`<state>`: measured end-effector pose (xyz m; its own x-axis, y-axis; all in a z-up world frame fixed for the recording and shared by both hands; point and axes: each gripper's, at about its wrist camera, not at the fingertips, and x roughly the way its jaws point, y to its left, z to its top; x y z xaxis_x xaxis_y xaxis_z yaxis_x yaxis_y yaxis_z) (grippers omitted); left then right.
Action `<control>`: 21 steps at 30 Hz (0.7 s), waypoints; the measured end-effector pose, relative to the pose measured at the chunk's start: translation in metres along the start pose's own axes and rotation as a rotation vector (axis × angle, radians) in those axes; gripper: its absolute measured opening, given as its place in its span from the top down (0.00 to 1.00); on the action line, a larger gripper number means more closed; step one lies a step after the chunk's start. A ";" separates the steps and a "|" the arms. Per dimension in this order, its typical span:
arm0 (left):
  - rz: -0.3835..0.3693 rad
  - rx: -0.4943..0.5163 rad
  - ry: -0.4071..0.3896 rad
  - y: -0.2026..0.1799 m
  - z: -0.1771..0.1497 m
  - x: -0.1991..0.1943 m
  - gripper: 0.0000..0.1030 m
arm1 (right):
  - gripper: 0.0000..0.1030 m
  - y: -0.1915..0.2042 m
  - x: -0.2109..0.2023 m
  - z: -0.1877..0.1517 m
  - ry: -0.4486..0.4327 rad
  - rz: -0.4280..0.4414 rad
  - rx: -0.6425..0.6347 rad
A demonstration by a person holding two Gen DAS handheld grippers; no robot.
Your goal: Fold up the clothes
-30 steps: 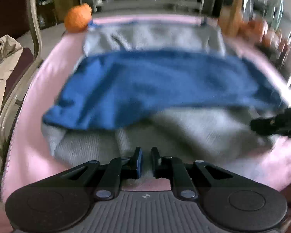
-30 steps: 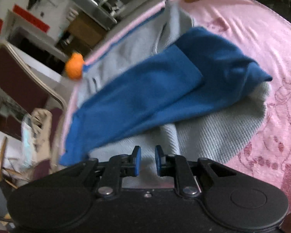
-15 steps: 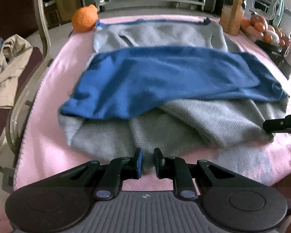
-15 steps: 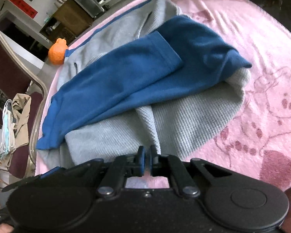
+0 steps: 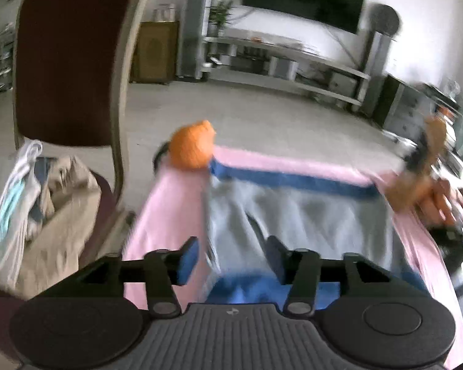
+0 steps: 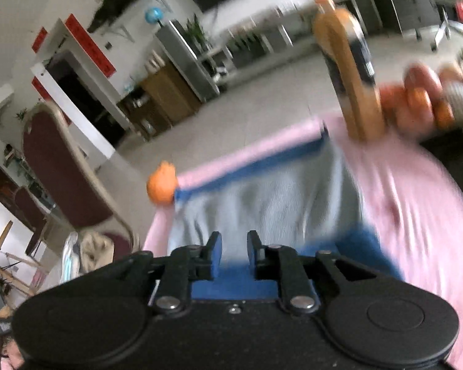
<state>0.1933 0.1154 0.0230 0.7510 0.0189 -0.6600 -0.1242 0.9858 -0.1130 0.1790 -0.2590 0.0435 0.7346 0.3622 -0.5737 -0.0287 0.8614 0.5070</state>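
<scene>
A grey sweater (image 5: 296, 215) with a blue hem band and blue sleeves lies on the pink cloth (image 5: 169, 215) that covers the table. It also shows in the right wrist view (image 6: 268, 206). My left gripper (image 5: 231, 259) is open and empty above the sweater's left part, near its left edge. My right gripper (image 6: 234, 254) is open with a narrower gap and empty, above the grey body with blue fabric just under it. Both views are blurred by motion.
An orange ball (image 5: 193, 148) sits at the table's far left corner, beside the hem. A wooden stand (image 6: 348, 80) and fruit (image 6: 429, 98) stand at the far right. A chair (image 5: 68, 61) with beige clothes (image 5: 55, 215) is at the left.
Both grippers have opened and moved forward over the sweater toward its far hem. The views now tilt up and show the room behind the table.
</scene>
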 end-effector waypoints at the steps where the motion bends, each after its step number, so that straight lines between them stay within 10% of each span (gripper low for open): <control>1: 0.003 -0.023 0.017 0.004 0.010 0.018 0.44 | 0.76 -0.002 0.009 0.014 -0.014 -0.013 -0.004; 4: -0.007 -0.093 0.083 0.016 0.036 0.081 0.32 | 0.52 -0.020 0.051 0.046 -0.042 -0.063 0.021; 12: 0.055 -0.048 0.152 0.013 0.053 0.219 0.31 | 0.53 -0.086 0.192 0.085 -0.025 -0.224 0.001; 21: 0.013 0.075 0.126 -0.003 0.063 0.287 0.37 | 0.53 -0.104 0.294 0.090 0.013 -0.365 -0.106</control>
<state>0.4500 0.1281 -0.1194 0.6619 0.0150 -0.7495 -0.0809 0.9954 -0.0515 0.4593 -0.2740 -0.1200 0.7008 0.0290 -0.7128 0.1625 0.9664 0.1991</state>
